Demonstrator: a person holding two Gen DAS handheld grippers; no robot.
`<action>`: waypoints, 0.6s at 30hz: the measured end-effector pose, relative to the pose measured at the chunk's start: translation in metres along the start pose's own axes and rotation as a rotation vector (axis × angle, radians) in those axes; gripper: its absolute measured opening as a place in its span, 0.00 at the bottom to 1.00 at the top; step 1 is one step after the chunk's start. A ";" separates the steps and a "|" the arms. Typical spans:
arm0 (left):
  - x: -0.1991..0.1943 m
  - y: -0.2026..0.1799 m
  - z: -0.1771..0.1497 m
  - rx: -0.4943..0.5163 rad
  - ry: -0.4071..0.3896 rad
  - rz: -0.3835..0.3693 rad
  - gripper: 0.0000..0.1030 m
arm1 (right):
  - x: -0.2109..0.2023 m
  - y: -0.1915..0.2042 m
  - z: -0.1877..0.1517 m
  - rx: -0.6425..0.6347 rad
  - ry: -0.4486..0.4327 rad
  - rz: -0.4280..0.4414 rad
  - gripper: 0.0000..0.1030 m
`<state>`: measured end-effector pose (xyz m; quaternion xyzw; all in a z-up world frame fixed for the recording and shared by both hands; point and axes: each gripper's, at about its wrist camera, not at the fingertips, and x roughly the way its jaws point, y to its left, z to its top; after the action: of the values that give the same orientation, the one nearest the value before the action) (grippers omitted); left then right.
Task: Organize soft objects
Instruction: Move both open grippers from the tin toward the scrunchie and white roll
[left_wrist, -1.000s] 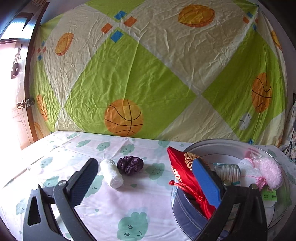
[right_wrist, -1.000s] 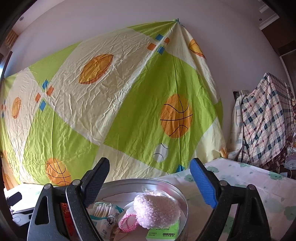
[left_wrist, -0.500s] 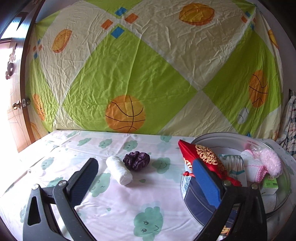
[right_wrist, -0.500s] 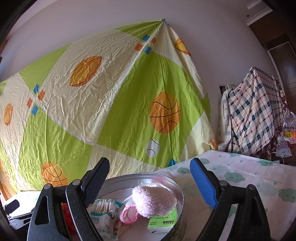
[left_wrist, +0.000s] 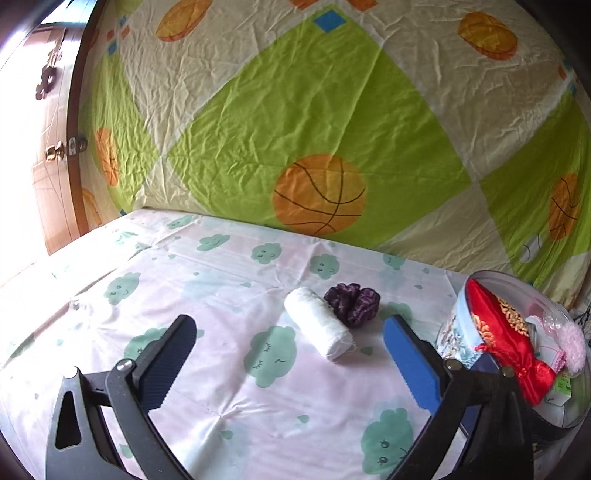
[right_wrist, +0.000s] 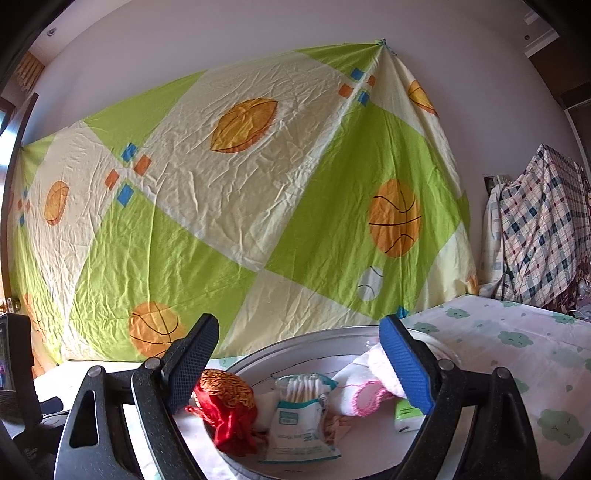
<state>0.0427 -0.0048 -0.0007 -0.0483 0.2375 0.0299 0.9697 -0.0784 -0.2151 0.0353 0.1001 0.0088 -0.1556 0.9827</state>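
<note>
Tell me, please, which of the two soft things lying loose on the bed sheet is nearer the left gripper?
The white roll: it lies closer to the left gripper than the purple scrunchie touching its far side.

We held the right tool (right_wrist: 297, 354) open and empty over the round tin (right_wrist: 295, 343), where a red pouch (right_wrist: 225, 406), cotton swab packet (right_wrist: 301, 413) and pink sock (right_wrist: 364, 393) lay.

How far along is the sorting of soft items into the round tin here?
Done: red pouch, cotton pad pack and pink fluffy item sit in the tin. In hand: nothing; both hand-held grippers, left and right, are open. Left: white roll and purple scrunchie on the sheet.
</note>
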 end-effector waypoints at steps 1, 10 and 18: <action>0.005 0.006 0.001 -0.019 0.019 0.004 0.99 | 0.000 0.006 -0.001 0.001 0.003 0.010 0.88; 0.054 0.009 0.011 0.020 0.161 0.007 0.99 | 0.004 0.038 -0.009 -0.012 0.032 0.095 0.88; 0.113 -0.018 0.012 0.099 0.365 0.038 0.99 | 0.007 0.034 -0.010 0.025 0.063 0.128 0.88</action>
<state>0.1497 -0.0171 -0.0412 -0.0005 0.4116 0.0272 0.9110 -0.0610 -0.1832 0.0319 0.1177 0.0312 -0.0895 0.9885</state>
